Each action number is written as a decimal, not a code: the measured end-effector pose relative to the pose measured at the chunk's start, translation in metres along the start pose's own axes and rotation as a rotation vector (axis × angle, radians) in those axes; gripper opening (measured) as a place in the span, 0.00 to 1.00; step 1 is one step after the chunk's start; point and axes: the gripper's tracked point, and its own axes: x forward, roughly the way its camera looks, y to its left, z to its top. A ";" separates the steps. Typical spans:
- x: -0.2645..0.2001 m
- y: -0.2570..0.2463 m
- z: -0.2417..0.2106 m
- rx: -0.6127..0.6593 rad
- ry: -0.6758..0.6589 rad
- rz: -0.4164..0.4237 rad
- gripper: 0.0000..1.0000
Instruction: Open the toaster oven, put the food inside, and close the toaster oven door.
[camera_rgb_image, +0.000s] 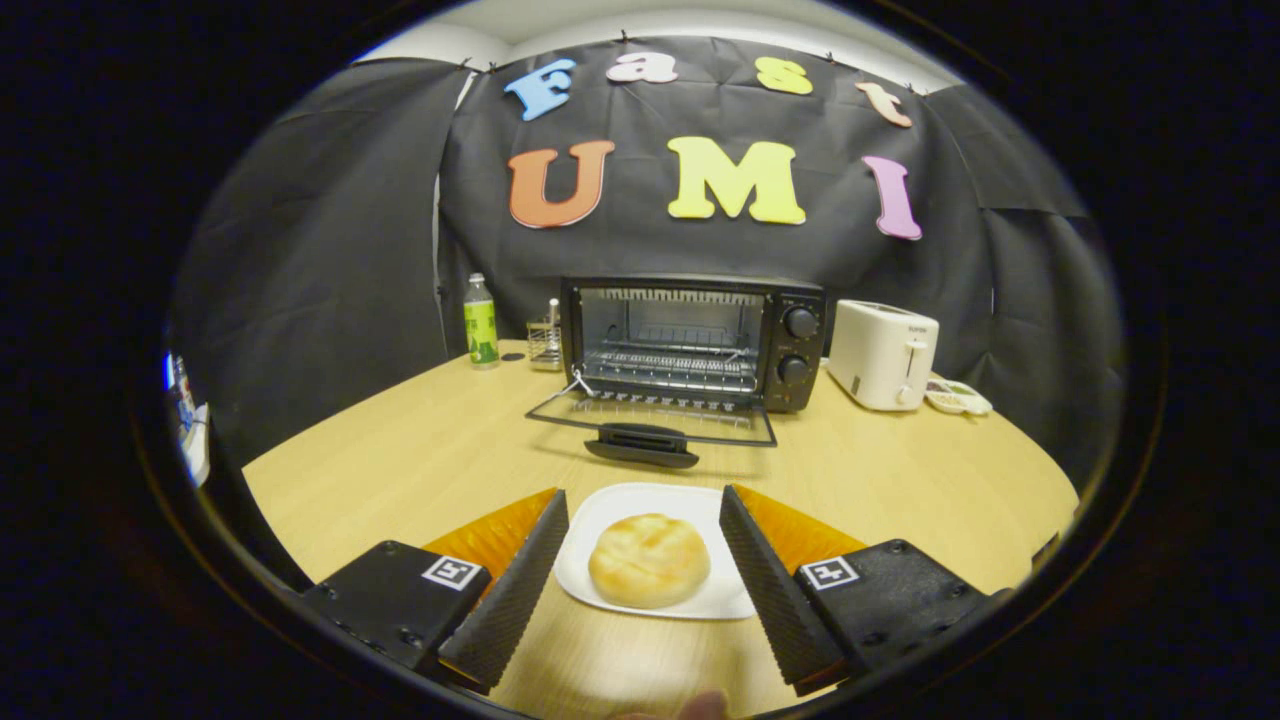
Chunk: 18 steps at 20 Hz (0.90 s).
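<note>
One round, golden bun (648, 560) on a square white plate (610, 510), between the ribbed black fingers. Left to right on the pale wood table (400, 450): green bottle (481, 322), wire rack (545, 340), black oven (695, 340) with glass door (650, 418) dropped flat, boxy white toaster (882, 354), small dish (958, 397), perhaps holding food. Gripper (645, 560) spread wide, touching nothing.

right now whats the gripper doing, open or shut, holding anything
Gripper: open, holding nothing; its fingers stand on either side of the bun on the white plate, not touching it.
</note>
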 end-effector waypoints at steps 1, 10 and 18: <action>0.002 0.000 -0.005 0.006 0.017 0.003 1.00; 0.011 -0.004 -0.031 0.033 0.116 0.004 1.00; 0.017 0.000 -0.048 0.106 0.233 0.025 1.00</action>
